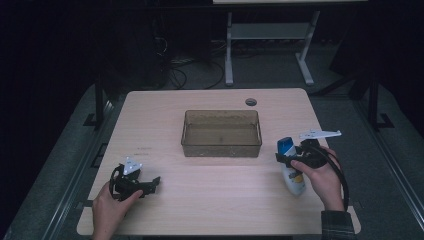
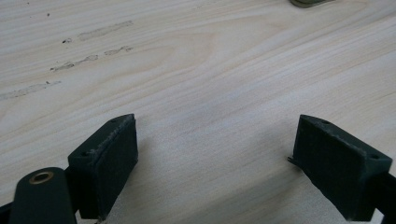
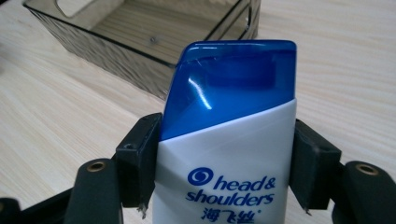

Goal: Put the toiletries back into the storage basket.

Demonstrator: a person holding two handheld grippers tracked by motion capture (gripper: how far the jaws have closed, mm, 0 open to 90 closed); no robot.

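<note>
A white shampoo bottle with a blue cap sits between the jaws of my right gripper, which press on both its sides. In the high view that bottle is at the table's right, its blue cap pointing away from the person, with the right gripper shut around its upper part. A smoky transparent bin stands at the table's middle, and its near wall shows beyond the bottle. My left gripper rests low at the front left. Its jaws stand wide apart over bare wood.
The light wooden table has a round cable hole near its far edge. Faint scuff marks line the wood ahead of the left gripper. A desk frame and cables stand on the floor beyond.
</note>
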